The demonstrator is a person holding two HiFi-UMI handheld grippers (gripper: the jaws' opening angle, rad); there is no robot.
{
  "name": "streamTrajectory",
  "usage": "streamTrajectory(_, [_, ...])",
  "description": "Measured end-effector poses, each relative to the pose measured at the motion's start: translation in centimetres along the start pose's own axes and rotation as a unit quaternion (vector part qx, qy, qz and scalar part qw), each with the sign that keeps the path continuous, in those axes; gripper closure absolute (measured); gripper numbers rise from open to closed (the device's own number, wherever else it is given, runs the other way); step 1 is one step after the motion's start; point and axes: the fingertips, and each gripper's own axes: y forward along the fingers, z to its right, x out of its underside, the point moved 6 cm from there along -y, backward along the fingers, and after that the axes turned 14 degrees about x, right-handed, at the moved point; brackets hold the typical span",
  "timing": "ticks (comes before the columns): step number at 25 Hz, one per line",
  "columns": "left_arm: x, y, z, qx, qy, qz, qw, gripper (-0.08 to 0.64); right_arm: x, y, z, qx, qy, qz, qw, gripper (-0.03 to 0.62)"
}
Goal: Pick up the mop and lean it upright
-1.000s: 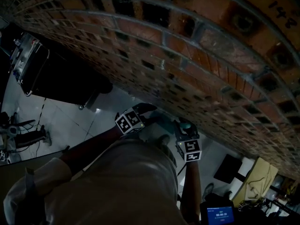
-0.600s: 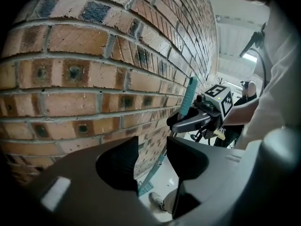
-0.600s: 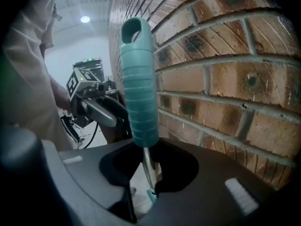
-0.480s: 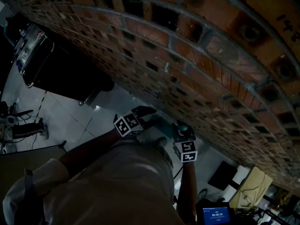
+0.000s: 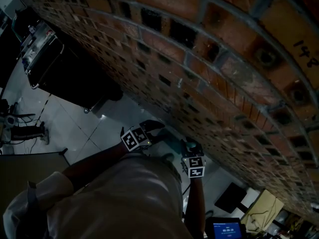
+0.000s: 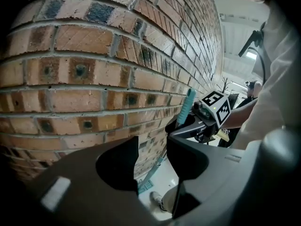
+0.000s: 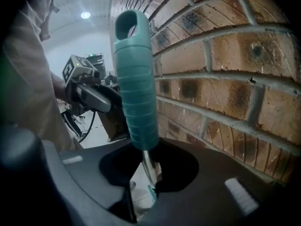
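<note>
Clamping right tool (image 7: 146, 172) on metal shaft of mop (image 7: 136, 79), under ribbed teal grip | left tool (image 6: 153, 152) released | rough brick wall (image 7: 225, 79)

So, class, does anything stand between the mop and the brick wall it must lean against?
Nothing visible does. The right gripper holds the mop by its shaft beside the brick wall, nothing between them.
</note>
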Motion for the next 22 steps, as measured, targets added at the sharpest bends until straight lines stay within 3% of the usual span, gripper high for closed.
streamTrajectory(9, [-0.5, -0.2, -0.4, -0.020, 0.003, 0.010, 0.9997, 0.353, 0.1, 0.7, 0.4, -0.008, -0.009, 0.000, 1.000, 0.500])
streamTrajectory(22, [0.0, 0.1, -0.8, -0.025, -0.023, 0.003, 0.9994, 0.353, 0.5, 2.4, 1.0, -0.019, -0.020, -0.014, 1.000, 0.500])
